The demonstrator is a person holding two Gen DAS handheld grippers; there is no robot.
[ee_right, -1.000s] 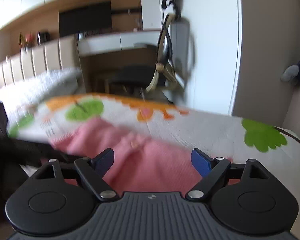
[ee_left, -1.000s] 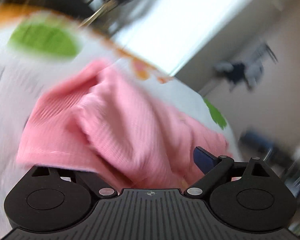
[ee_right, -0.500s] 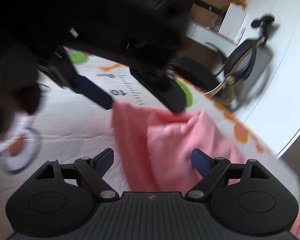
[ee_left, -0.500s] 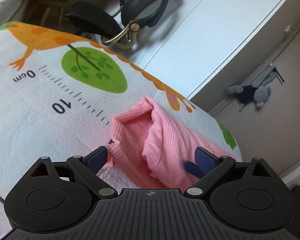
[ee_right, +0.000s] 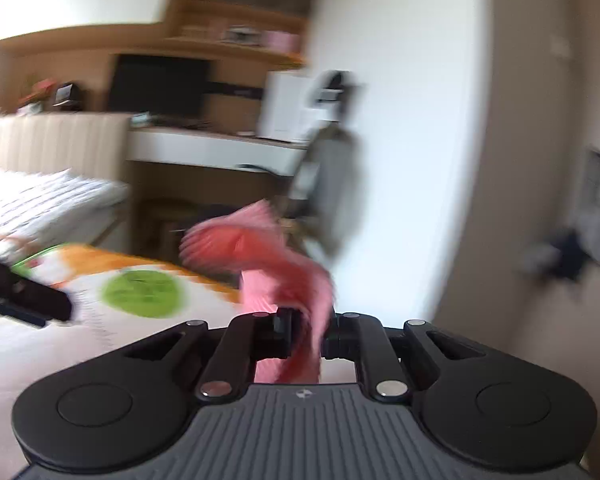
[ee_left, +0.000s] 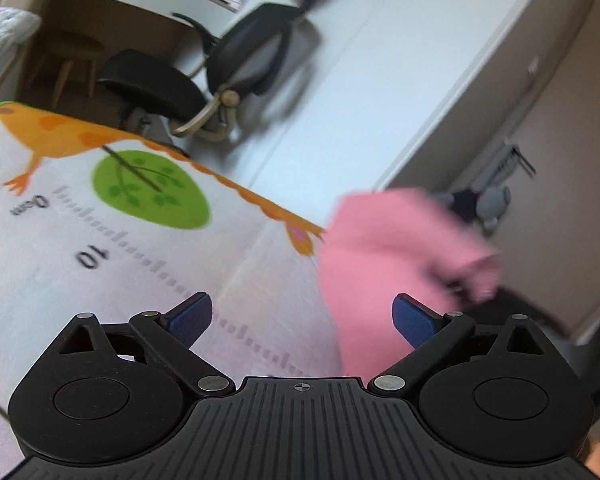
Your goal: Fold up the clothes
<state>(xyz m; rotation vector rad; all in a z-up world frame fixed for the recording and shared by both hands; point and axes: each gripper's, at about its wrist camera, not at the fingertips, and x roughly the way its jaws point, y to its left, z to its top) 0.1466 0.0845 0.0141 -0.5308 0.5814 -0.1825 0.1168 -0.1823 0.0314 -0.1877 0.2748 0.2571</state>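
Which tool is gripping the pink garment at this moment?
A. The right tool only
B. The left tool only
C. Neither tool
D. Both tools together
A. In the right wrist view the right tool is closed with the pink garment pinched between its fingers, while in the left wrist view the left tool is spread open with only the printed mat between its fingers.

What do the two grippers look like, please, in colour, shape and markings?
Both look alike. The left gripper has a black ribbed body, a small crosshair mark at its centre, two round black discs at the sides, silver rivets on angled black link arms, and blue pads on its fingers. The right gripper shows the same black body, discs, rivets and crosshair; its pads are hidden. No cables or sleeves are visible.
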